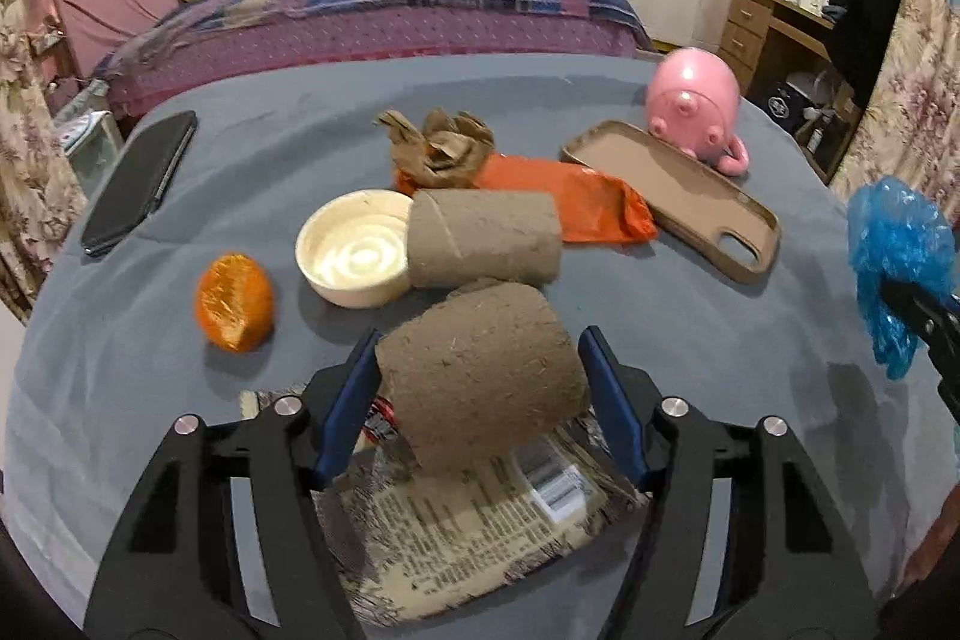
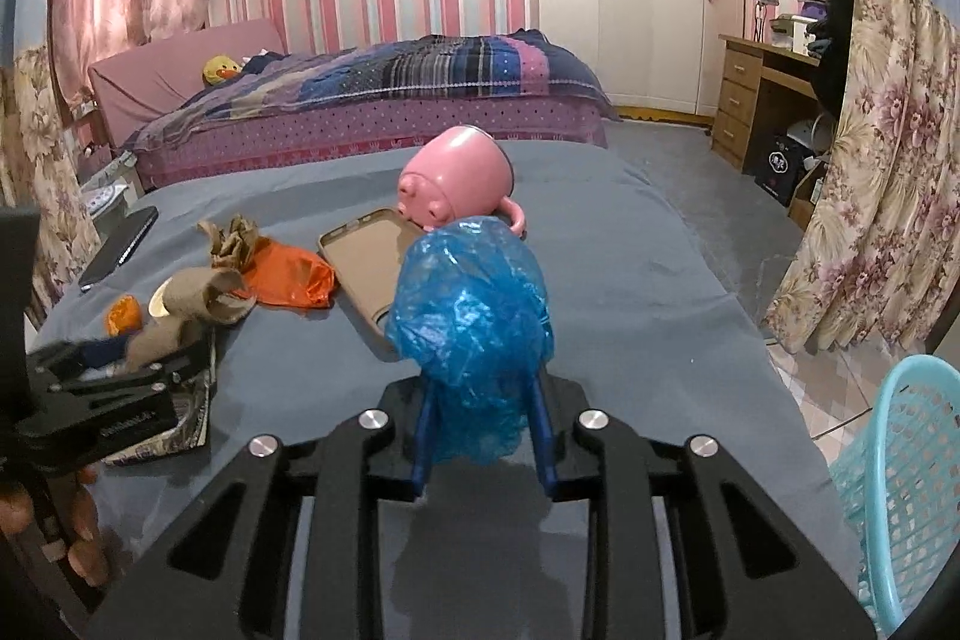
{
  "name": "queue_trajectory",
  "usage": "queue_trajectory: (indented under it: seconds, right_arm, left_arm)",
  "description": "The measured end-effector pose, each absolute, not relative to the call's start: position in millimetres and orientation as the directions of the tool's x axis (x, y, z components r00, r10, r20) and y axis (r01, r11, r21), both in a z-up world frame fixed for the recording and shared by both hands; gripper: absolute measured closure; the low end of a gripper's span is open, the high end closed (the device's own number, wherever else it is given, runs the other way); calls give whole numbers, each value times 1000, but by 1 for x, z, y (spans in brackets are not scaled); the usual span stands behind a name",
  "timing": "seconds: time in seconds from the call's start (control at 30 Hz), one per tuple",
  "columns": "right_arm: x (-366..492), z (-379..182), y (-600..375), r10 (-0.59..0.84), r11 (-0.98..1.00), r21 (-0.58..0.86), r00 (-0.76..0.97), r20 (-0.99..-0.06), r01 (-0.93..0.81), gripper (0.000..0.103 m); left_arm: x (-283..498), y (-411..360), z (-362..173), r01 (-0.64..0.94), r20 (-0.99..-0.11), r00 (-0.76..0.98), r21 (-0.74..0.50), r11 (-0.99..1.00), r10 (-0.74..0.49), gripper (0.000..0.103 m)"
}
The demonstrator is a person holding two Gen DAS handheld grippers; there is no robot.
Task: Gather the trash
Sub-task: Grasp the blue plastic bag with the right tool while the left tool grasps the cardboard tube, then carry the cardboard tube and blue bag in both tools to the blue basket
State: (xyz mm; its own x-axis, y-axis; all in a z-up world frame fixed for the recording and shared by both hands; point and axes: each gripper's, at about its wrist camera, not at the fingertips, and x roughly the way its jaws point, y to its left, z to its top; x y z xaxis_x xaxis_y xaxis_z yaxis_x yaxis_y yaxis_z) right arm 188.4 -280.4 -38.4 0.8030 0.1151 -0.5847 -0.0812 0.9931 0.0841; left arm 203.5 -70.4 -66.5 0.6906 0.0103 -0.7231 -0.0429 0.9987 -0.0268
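Now the left hand-held gripper [image 1: 480,376] clamps a cardboard roll [image 1: 480,370] (brown, fibrous); the right hand-held gripper [image 2: 483,436] pinches a crumpled blue bag [image 2: 474,322].

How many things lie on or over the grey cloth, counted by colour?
Brown: 4 (two cardboard tubes, crumpled paper, phone case)
Orange: 2 (peel, bag)
Blue: 1 (bag)
Pink: 1 (mug)
Black: 1 (phone)
White: 1 (lid)
Printed: 1 (wrapper)
Total: 11
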Motion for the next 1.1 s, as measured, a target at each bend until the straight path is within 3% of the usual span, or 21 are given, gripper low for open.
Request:
queue_trajectory:
  seconds: [0.4,0.7,1.1]
  right_arm:
    - [182,-39,-287,67,998,52,812,-580,-45,77]
    - [159,-31,-310,25,1000,8,819,-573,-25,77]
    - [105,2,-399,-127,989,3,841,-526,151,77]
  left_arm:
    - [168,-87,-28,20,-619,785,28,999,2,41]
    - [152,-87,-11,24,-588,808,-3,1000,-21,41]
    - [131,-127,13,113,-533,838,-42,993,-118,41]
